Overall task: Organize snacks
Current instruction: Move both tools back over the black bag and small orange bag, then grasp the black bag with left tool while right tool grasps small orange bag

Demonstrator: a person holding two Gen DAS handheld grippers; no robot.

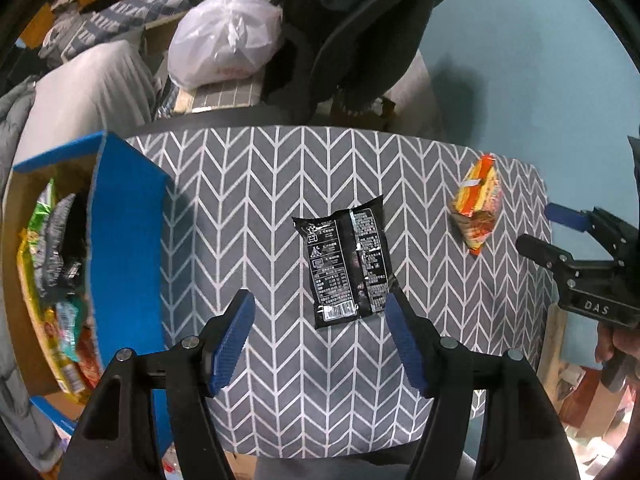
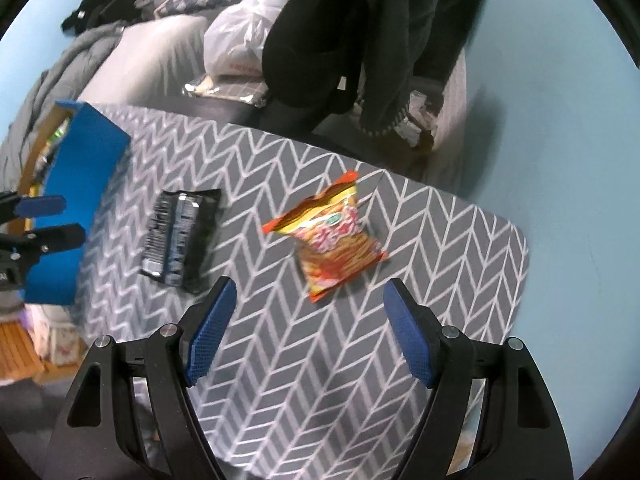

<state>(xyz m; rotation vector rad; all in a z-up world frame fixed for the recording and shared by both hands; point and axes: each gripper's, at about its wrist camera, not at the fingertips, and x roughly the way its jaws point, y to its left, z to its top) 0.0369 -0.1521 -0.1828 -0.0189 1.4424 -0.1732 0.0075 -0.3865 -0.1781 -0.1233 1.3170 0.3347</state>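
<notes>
- My left claw (image 1: 320, 312) points down at the counter (image 1: 260, 184) with its blue pads spread apart and nothing between them; the black snack packet (image 1: 346, 266) lies flat just ahead of the tips, its near corner close to my right-hand pad (image 1: 404, 340).
- My right claw (image 2: 310, 312) also stands apart and empty, above the orange snack packet (image 2: 330, 236), which lies on the grey chevron cloth.
- The left wrist view looks down into the blue box (image 1: 124, 248) at the counter's left end and shows several snack packs (image 1: 52, 264) already stacked inside; the right wrist view shows mostly its blue outer wall (image 2: 80, 184).
- The left view catches my right claw (image 1: 568, 220) from the side at its right edge, with part of my hand (image 1: 624, 344) below it; the right view catches my left claw (image 2: 48, 220) at its left edge, in front of the box.
- The right view shows the orange packet's printed front; in the left view that packet (image 1: 478, 208) sits far off to the right, well apart from the black one.
- Both views show a white plastic bag (image 1: 224, 36) and dark clothing (image 2: 340, 40) beyond the counter.
</notes>
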